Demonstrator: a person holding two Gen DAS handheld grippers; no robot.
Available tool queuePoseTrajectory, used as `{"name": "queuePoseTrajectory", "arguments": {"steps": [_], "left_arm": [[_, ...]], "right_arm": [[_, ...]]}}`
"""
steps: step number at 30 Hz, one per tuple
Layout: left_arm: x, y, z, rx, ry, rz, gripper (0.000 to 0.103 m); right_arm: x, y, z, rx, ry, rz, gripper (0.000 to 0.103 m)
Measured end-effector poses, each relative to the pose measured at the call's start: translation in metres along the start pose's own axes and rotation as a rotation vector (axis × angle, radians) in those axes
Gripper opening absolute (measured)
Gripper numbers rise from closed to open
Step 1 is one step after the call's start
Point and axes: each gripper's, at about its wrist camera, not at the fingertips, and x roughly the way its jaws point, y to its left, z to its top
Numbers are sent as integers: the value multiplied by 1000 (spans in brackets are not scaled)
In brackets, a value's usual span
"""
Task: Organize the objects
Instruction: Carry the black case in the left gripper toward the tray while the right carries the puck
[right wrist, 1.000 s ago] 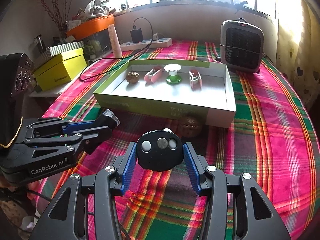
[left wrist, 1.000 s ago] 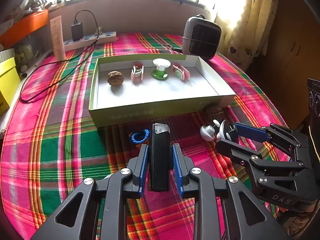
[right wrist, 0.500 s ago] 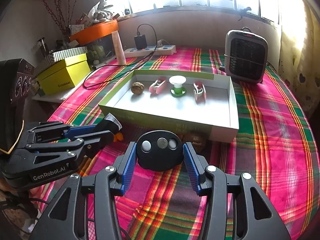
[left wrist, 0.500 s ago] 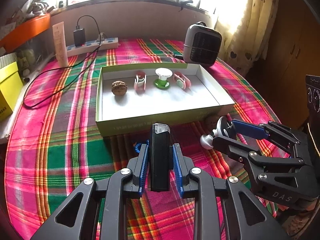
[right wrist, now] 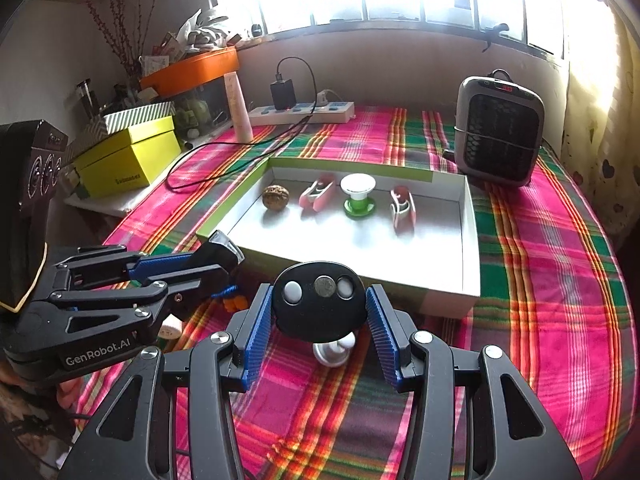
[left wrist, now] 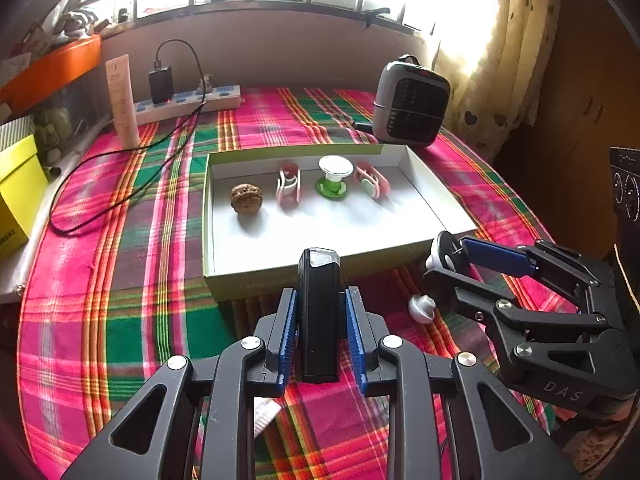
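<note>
We hold two things just in front of the box [left wrist: 280, 280], the shallow open one with the green rim on the plaid cloth [left wrist: 120, 320] of the desk. Our left claw [left wrist: 320, 312] is nearly closed, its blue pads pressed on a slim black bar [left wrist: 319, 320] with a clear tip, held upright at the box's near wall. Our right claw [right wrist: 319, 320] stands wide, clamped on a black oval piece [right wrist: 319, 300] with three round buttons, at the box's near right corner. Below that piece a small silver knob [right wrist: 330, 354] lies on the cloth. Inside the box, along its far side, sit a walnut [left wrist: 247, 198], a pink clip [left wrist: 289, 184], a green and white spool [left wrist: 334, 176] and a second pink clip [left wrist: 372, 180], in a row, apart from one another. Behind the box stand a grey heater [left wrist: 410, 106], a power strip [left wrist: 188, 102] with a black charger [left wrist: 161, 82], and a yellow box [right wrist: 128, 160] off to its left
</note>
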Motion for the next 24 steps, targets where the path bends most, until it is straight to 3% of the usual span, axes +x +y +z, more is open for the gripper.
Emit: {"name": "queuePoseTrajectory", "arguments": {"steps": [24], "left_arm": [[20, 25, 36, -44, -3, 6, 22]], "right_arm": [[36, -9, 35, 16, 13, 17, 48]]}}
